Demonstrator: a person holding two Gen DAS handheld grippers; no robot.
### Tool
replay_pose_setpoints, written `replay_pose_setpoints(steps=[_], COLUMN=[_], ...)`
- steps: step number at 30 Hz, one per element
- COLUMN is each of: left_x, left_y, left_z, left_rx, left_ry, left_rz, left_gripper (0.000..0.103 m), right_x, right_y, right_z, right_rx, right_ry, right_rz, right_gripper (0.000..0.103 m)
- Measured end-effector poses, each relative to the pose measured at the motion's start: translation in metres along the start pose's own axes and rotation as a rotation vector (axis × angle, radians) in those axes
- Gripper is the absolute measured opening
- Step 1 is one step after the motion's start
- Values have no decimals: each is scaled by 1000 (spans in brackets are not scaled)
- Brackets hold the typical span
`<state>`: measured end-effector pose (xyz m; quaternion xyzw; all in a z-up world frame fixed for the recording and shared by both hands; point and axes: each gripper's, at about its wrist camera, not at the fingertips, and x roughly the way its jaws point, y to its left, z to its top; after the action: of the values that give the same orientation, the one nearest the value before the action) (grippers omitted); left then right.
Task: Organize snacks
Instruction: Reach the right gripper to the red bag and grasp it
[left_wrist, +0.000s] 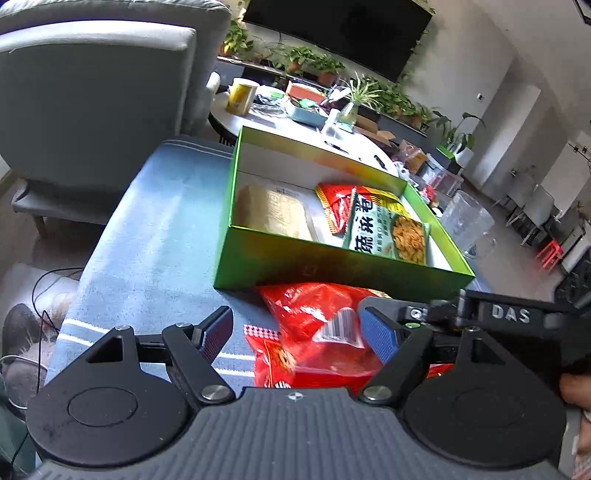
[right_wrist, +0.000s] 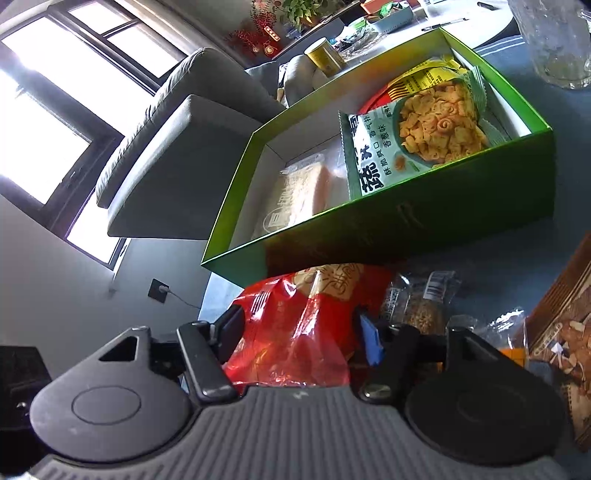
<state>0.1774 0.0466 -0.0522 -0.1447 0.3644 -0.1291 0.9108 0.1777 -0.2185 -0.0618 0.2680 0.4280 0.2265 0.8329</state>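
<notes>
A green box (left_wrist: 332, 264) (right_wrist: 424, 221) stands on the blue cloth. Inside lie a green snack packet (left_wrist: 388, 230) (right_wrist: 417, 136), a red and yellow packet (left_wrist: 334, 205) and a pale wrapped cake (left_wrist: 273, 212) (right_wrist: 299, 192). A red snack bag (left_wrist: 317, 325) (right_wrist: 295, 325) sits in front of the box. My right gripper (right_wrist: 299, 332) is closed on the red bag. My left gripper (left_wrist: 299, 332) is open just above the bag, and the right gripper's body (left_wrist: 509, 317) shows beside it.
A clear packet of nuts (right_wrist: 424, 299) and a brown snack box (right_wrist: 569, 325) lie right of the red bag. A glass jug (left_wrist: 469, 225) (right_wrist: 554, 44) stands beyond the box. A grey armchair (left_wrist: 96, 96) is at the left. A cluttered white table (left_wrist: 295, 122) stands behind.
</notes>
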Motion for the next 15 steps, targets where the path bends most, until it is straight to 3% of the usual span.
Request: replay_pose_setpoints(steps=[3, 15], left_x=[4, 15], left_y=[6, 12], left_z=[1, 3], left_rx=[-30, -51], left_ry=[13, 54], left_rz=[-15, -54], left_gripper=[79, 80], right_x=[-3, 3], right_y=[2, -10], right_z=[-2, 10], right_rx=[-24, 55], right_ry=[-25, 32], right_rz=[-4, 30], right_gripper=[59, 58])
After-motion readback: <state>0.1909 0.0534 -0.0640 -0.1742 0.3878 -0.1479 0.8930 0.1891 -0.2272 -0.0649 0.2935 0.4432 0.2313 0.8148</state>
